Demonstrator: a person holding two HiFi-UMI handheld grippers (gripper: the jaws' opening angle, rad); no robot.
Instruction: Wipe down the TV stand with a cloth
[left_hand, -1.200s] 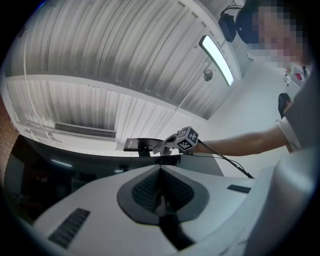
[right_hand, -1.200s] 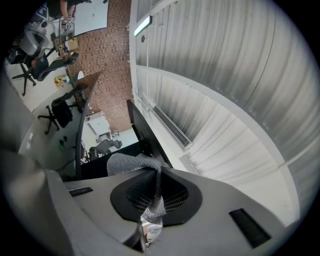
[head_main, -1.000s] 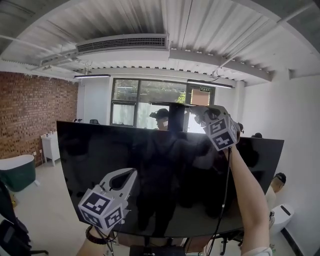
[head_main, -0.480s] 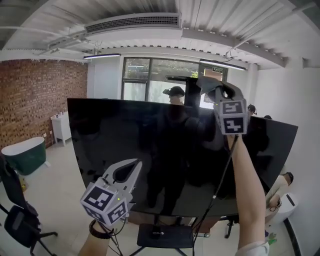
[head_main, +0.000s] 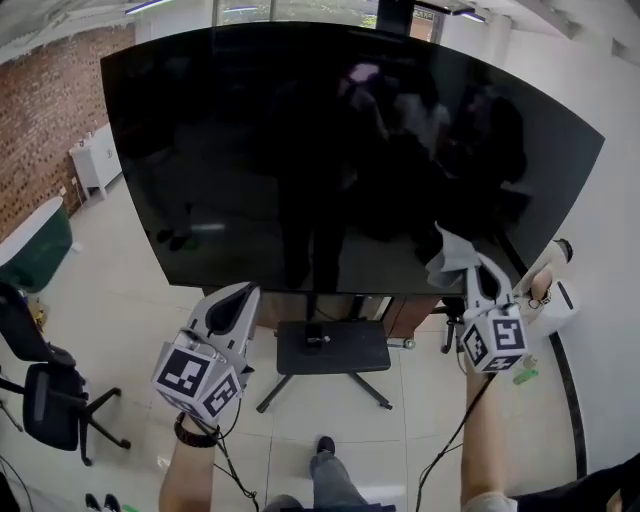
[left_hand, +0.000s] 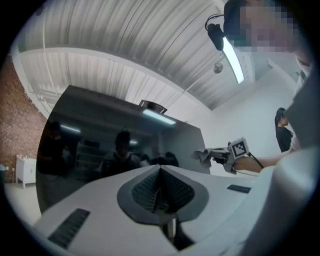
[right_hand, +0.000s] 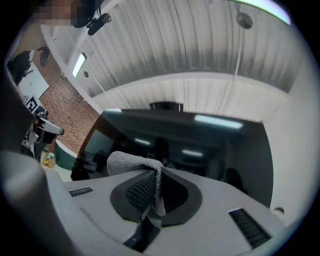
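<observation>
1. Cloth (head_main: 452, 258): one, grey, pinched in the right gripper (head_main: 478, 272). The right gripper view shows its jaws closed on a fold, with the rest bunched past the tips toward 10 o'clock.
2. Left gripper (head_main: 238, 296): its own view shows the jaws pressed together with nothing between them.
3. TV stand (head_main: 345, 350): one, on the floor under the bottom edge of the single black screen (head_main: 330, 150). It has a dark flat shelf on spread legs and sits near 6 o'clock of the head view's centre.
4. Key relation: from the cloth-holding claw, the shelf lies at 8 o'clock and, I judge, well below it. The cloth sits by the screen's lower right corner, apart from the stand; I cannot tell whether it touches the glass. The shelf's long axis runs 9 to 3 o'clock.
5. The left claw looks nearer the stand, which is at its 4 o'clock, but it is empty. I judge that the right one must wipe.
6. Count: two grippers, one cloth, one stand, one screen, and one office chair (head_main: 45, 400) at 8 o'clock of the frame.
</observation>
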